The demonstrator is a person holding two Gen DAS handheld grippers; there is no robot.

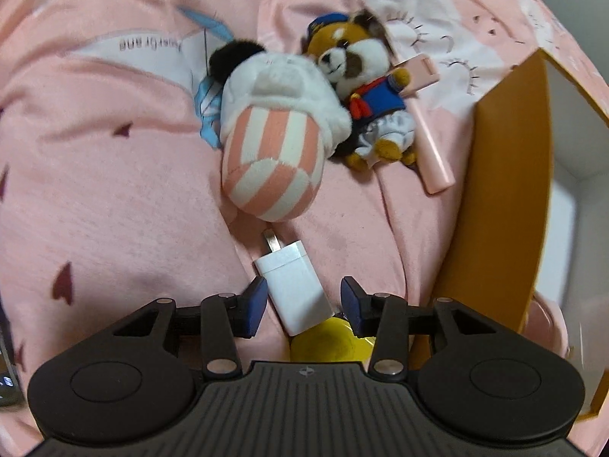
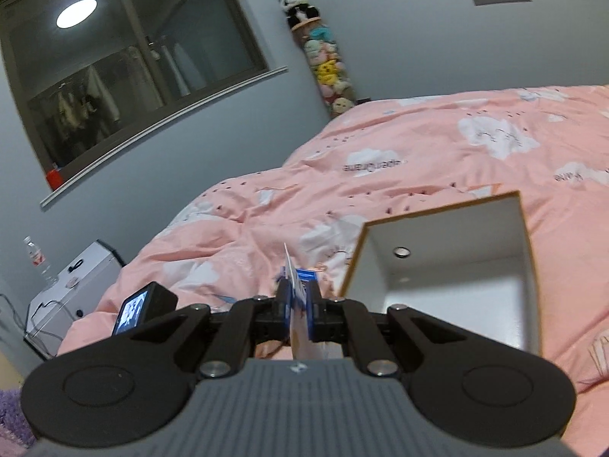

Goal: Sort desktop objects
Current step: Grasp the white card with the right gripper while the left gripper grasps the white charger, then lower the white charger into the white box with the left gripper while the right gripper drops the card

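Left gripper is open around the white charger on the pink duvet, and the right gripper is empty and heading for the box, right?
Not quite. The right gripper is not empty: the right wrist view shows it shut on a thin blue-and-white card, near the white-lined box. The rest holds: the left gripper is open around the white charger on the pink duvet.

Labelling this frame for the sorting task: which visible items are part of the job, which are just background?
Job:
- white charger, between the open left gripper pads
- thin card, clamped in the right gripper
- striped plush
- fox plush
- pink stick
- orange box

Background:
- window
- wall plush tube
- water bottle
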